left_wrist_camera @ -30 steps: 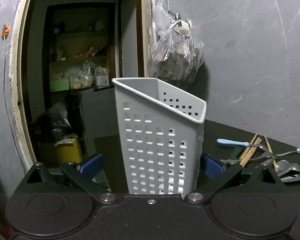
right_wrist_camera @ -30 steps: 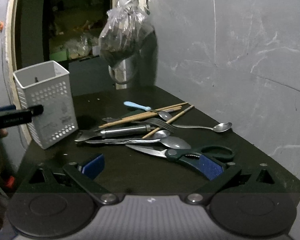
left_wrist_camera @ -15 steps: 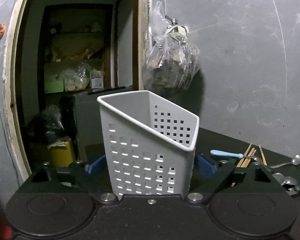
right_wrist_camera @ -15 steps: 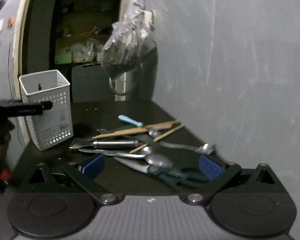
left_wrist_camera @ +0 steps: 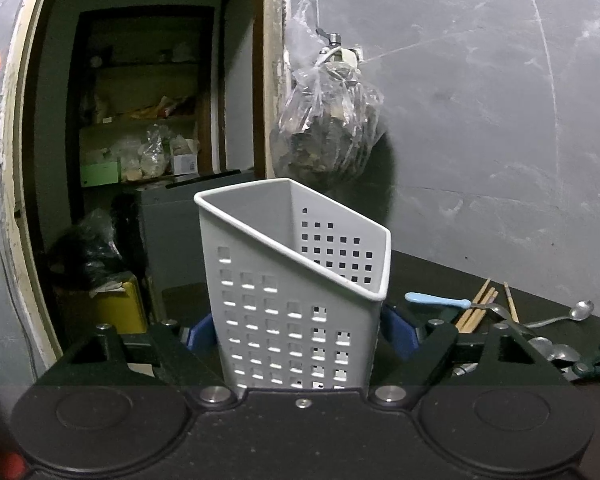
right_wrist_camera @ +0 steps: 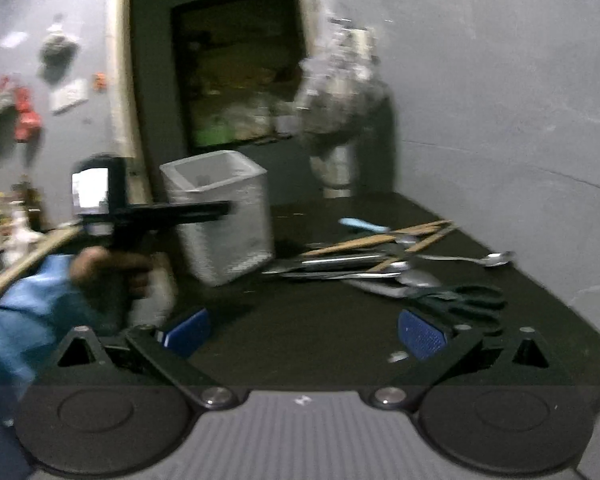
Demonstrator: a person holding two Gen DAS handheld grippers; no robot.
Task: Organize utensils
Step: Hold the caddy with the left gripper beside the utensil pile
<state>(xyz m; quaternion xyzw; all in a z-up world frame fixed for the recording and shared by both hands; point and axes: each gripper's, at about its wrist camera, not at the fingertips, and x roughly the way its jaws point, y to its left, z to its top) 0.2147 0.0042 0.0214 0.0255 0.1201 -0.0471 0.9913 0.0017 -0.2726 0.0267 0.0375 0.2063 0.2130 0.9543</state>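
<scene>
A white perforated utensil holder (left_wrist_camera: 284,280) stands upright on the dark table, between the fingers of my left gripper (left_wrist_camera: 297,336). Its jaws are closing, and both blue pads (left_wrist_camera: 396,334) lie against the holder's side walls. In the blurred right wrist view, the holder (right_wrist_camera: 224,216) has a black finger of the left gripper alongside it, with a person's hand (right_wrist_camera: 112,268) behind. My right gripper (right_wrist_camera: 302,334) hangs open over bare table, holding nothing. To the right lie chopsticks (right_wrist_camera: 380,238), a blue-handled utensil (right_wrist_camera: 362,224), a spoon (right_wrist_camera: 492,258) and dark-handled scissors (right_wrist_camera: 464,300).
A clear plastic bag (left_wrist_camera: 328,136) hangs on the grey wall behind the holder. A doorway (left_wrist_camera: 140,140) with cluttered shelves opens at the left, with a yellow box (left_wrist_camera: 108,304) low inside. The table (right_wrist_camera: 320,344) ends close to the holder's left side.
The left jaws have come in from wide open onto the holder's sides. The right gripper has swung left and risen a little, so the hand and left gripper now show.
</scene>
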